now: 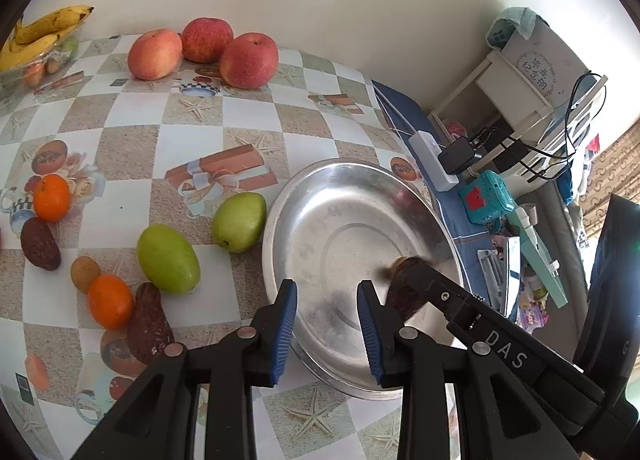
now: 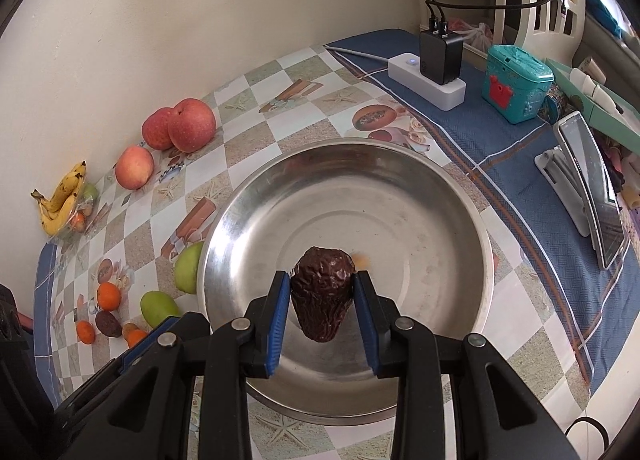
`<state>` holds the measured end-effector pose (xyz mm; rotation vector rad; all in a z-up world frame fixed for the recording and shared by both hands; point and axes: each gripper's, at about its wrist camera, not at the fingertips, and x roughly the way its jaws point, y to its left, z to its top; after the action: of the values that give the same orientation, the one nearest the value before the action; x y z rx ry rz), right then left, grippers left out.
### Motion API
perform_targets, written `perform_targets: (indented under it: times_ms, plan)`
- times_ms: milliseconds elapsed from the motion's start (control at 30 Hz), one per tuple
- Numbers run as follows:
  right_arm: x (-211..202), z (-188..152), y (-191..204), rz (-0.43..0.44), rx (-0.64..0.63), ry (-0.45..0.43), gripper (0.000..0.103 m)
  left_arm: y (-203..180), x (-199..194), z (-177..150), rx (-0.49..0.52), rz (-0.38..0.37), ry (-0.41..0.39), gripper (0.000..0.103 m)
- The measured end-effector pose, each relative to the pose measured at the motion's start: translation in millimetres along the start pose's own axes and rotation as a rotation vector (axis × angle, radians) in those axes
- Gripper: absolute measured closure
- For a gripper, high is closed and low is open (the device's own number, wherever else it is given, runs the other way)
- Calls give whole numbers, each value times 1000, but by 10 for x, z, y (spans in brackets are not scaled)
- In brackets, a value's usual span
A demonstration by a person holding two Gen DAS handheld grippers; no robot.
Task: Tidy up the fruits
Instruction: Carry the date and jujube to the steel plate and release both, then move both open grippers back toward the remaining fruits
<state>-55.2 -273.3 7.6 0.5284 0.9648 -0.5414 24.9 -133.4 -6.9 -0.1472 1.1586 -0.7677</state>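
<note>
A steel bowl (image 1: 320,188) (image 2: 460,196) sits on the checked tablecloth. My right gripper (image 2: 322,284) is shut on a dark brown wrinkled avocado (image 2: 322,292) and holds it over the bowl's near side; it also shows in the left wrist view (image 1: 404,292). My left gripper (image 1: 327,292) is open and empty above the bowl's near rim. Left of the bowl lie two green pears (image 1: 240,222) (image 1: 168,258), two oranges (image 1: 110,300) (image 1: 51,197), two more dark avocados (image 1: 149,322) (image 1: 40,243) and a small brown fruit (image 1: 85,273).
Three red apples (image 1: 248,60) (image 1: 206,39) (image 1: 155,53) lie by the wall. Bananas (image 1: 44,30) rest on a bag of fruit at far left. A power strip (image 2: 426,80), a teal box (image 2: 516,84) and a phone on a stand (image 2: 592,196) sit right of the bowl on blue cloth.
</note>
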Motion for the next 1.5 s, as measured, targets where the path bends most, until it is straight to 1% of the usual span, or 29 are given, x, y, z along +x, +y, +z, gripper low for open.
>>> perform_targets:
  times_ms: [33,100,133,167,300,367,433,500,533,567,600,633,667,700,733,767,900,967,1067,1133,1167,1200,1233,1367,1433,1500]
  plan:
    - [-1,2,2,0,0,-1,69,9,-3,2,-2,7,-1,68]
    - [-5,2,10,1,-3,-3,68,33,-5,5,-5,28,-1,63]
    - [-4,3,13,0,-4,-2,68,49,-6,6,-8,38,-1,57]
    - [-1,2,14,0,-5,-1,68,67,-10,6,-12,41,-2,54]
    - [8,4,8,1,-4,4,68,131,-18,15,-37,50,0,51]
    - [9,4,11,1,-6,5,68,160,-25,16,-44,69,-2,43]
    - [18,0,17,1,-10,8,68,193,-36,19,-54,81,-3,40]
    - [41,-4,26,0,-16,16,68,233,-50,23,-67,107,-5,33]
    - [56,-11,30,-2,-18,20,66,255,-58,25,-71,123,-10,26]
    - [72,-16,34,-4,-19,24,56,275,-67,27,-73,138,-15,22]
    - [90,-21,34,-7,-18,28,51,297,-74,29,-75,159,-17,21]
    - [106,-28,36,-9,-17,30,42,318,-82,31,-79,182,-21,17]
    - [122,-34,42,-8,-18,34,39,344,-95,32,-85,202,-29,10]
    - [136,-40,48,-7,-22,38,38,375,-108,33,-92,221,-36,5]
    - [152,-47,62,-7,-29,43,33,412,-126,35,-102,243,-46,0]
    - [167,-56,81,-9,-38,48,29,443,-142,39,-109,263,-53,0]
    - [213,-83,142,-14,-69,62,25,565,-197,54,-130,340,-66,0]
    - [227,-94,157,-17,-79,66,20,630,-232,61,-145,370,-77,0]
    - [234,-110,185,-18,-101,63,20,713,-303,79,-159,408,-97,0]
    - [218,-116,207,-8,-112,43,19,749,-351,95,-157,439,-104,0]
    - [210,-115,220,-5,-114,37,16,761,-373,104,-150,455,-107,0]
    - [202,-111,237,-6,-117,31,10,775,-396,112,-145,472,-112,0]
    - [191,-107,254,-5,-122,21,0,791,-418,120,-142,491,-115,0]
    - [141,-108,333,21,-147,-15,0,854,-507,153,-130,552,-128,0]
    - [137,-113,373,36,-158,-19,0,885,-556,165,-115,593,-137,0]
    - [145,-124,410,42,-171,-17,0,935,-604,179,-112,617,-142,0]
